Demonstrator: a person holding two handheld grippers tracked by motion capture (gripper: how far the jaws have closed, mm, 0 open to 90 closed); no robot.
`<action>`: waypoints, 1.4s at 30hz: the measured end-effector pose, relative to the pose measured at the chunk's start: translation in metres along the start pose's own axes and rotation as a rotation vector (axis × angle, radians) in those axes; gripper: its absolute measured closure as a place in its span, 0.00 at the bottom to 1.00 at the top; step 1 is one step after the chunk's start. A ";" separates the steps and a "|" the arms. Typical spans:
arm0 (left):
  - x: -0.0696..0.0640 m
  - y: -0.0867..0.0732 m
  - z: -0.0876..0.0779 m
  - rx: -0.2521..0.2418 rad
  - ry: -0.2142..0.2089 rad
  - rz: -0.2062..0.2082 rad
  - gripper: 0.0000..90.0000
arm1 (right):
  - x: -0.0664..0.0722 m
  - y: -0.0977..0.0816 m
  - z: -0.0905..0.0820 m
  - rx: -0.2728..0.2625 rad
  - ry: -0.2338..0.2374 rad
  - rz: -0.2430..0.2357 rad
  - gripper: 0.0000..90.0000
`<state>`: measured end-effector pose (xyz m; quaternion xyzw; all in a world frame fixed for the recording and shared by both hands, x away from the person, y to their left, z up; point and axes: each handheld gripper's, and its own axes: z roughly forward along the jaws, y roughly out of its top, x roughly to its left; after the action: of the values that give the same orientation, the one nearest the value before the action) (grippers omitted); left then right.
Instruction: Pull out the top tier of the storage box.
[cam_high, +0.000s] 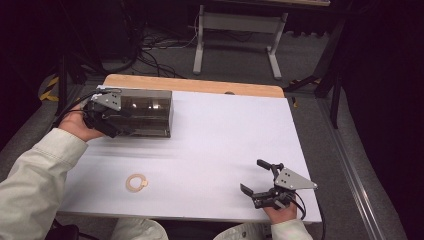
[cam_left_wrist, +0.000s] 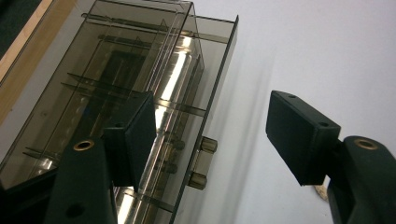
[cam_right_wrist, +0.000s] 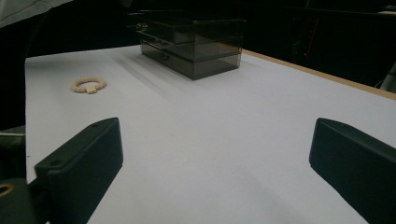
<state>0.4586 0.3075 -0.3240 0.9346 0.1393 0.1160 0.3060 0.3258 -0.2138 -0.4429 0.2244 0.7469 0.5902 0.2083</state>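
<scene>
Left hand-held gripper (cam_left_wrist: 210, 135), jaws part open and empty, straddles the drawer knob (cam_left_wrist: 201, 162) on the box (cam_high: 142, 112) at the desk's (cam_high: 225, 135) far-left. Next: close on knob. Right hand-held gripper (cam_high: 260, 180) idles wide open.

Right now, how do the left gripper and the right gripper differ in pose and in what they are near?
The left gripper sits at the smoky drawer box, jaws open astride its front edge and knob; the right gripper lies over bare white table, far from the box. The left's gap looks narrower than the right's. Both are open, holding nothing.
</scene>
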 end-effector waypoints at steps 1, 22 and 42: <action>0.000 0.000 0.001 0.002 -0.002 0.005 0.38 | 0.000 0.000 0.000 0.001 0.000 0.000 0.04; -0.002 -0.001 0.020 0.146 -0.012 0.141 0.51 | 0.000 0.000 0.000 -0.001 0.002 -0.003 0.04; -0.004 -0.003 0.035 0.309 0.057 0.211 0.74 | 0.000 0.000 0.000 0.004 0.004 0.000 0.04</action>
<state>0.4653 0.2898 -0.3545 0.9762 0.0654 0.1513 0.1410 0.3258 -0.2141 -0.4431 0.2235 0.7484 0.5893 0.2066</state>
